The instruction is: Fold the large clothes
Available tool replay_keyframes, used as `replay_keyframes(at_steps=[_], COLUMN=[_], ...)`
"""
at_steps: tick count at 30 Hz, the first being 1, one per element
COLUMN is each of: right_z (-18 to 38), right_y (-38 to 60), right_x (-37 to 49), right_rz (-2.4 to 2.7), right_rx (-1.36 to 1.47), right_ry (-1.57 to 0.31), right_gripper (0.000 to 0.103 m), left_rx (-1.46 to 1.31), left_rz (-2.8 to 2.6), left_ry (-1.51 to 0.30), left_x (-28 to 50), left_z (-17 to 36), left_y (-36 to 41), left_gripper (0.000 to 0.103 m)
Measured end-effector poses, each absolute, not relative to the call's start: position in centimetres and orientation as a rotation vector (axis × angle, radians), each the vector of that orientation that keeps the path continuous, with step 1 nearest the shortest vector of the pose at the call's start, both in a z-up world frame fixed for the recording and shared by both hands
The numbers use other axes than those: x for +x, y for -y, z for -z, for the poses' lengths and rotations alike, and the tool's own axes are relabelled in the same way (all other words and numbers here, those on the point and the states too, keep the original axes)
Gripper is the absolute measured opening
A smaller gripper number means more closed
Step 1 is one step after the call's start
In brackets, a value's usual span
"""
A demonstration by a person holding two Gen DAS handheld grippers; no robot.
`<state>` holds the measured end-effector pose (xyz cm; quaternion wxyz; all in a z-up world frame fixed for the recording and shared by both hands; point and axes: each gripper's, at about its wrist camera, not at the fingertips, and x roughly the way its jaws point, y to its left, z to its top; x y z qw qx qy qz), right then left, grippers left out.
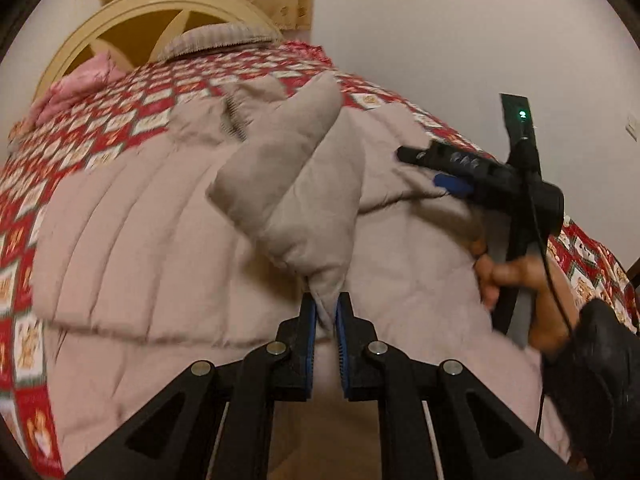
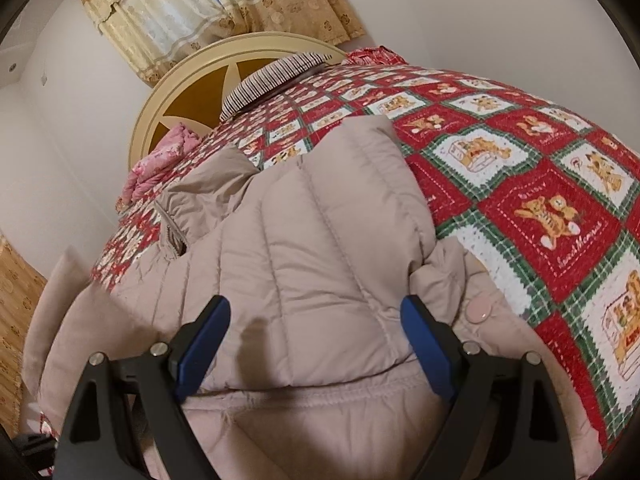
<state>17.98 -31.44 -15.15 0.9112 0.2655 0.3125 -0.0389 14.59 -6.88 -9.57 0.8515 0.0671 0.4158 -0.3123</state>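
Our left gripper pinching a sleeve of the beige puffer jacket spread along the bed's near edge, over the red patchwork quilt, our right gripper spread wide above the jacket

The bedspread bears cursive "Sweet Memories" on a red teddy-bear patch; other lettering is illegible.
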Motion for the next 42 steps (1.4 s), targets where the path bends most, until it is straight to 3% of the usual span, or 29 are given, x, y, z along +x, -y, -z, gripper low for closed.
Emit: replay_keyframes(at_steps=[6, 10, 12, 17, 21, 26, 31, 33, 37, 38, 40, 41, 42], right_z=[14.6, 12.8, 11.8, 10.9, 10.4, 8.4, 6.6, 7.4, 9.8, 10.0, 9.6, 9.4, 9.2], right_y=[31.5, 30.9, 29.8, 27.2, 26.1, 24.4, 15.6, 11.1, 8.5, 8.8, 10.8, 12.7, 14.3], right_x=[17.9, 15.7, 14.1, 12.0, 11.1, 10.9, 12.3, 13.6, 16.4, 17.0, 17.5, 17.8, 17.9], right_rz=[0.096, 0.01, -0.043, -0.102, -0.105, -0.165, -0.203, -0.176, -0.064, -0.024, 0.022, 0.032, 0.036], right_rx=[0.578, 0.684, 0.708, 0.665, 0.648, 0.7, 0.377, 0.155, -0.017, -0.04, -0.027, 0.03, 0.09], right_ry=[-0.669, -0.642, -0.64, -0.708, -0.73, -0.695, -0.715, -0.754, -0.832, -0.824, -0.801, -0.805, -0.81], right_gripper=[0.09, 0.092, 0.1, 0.101, 0.101, 0.101, 0.103, 0.103, 0.103, 0.099, 0.07, 0.048, 0.038], left_rx=[0.112, 0.21, 0.256, 0.442, 0.48, 0.339, 0.165, 0.133, 0.099, 0.086, 0.058, 0.029, -0.006], left_rz=[0.618, 0.665, 0.715, 0.833, 0.892, 0.733, 0.456, 0.371, 0.285, 0.275, 0.289, 0.314, 0.344], left_ry=[-0.878, -0.818, -0.816, -0.776, -0.722, -0.735, -0.784, -0.803, -0.807, -0.805, -0.812, -0.831, -0.851], left_x=[16.0, 14.7, 13.6, 9.1, 6.2, 8.1, 12.6, 13.5, 13.9, 13.9, 13.9, 14.2, 14.4], left_z=[9.7, 9.5, 9.9, 11.2, 10.7, 9.4, 8.9, 9.0, 9.0, 8.9, 9.0, 9.1, 9.3], left_y=[5.4, 6.8, 7.5, 7.8, 5.1, -1.0, -6.5, -8.1, -9.8, -10.0, -10.2, -10.1, -10.1], left_gripper=[0.01, 0.01, 0.01, 0.01, 0.01, 0.01, 0.01, 0.01, 0.01, 0.01, 0.01, 0.01, 0.01])
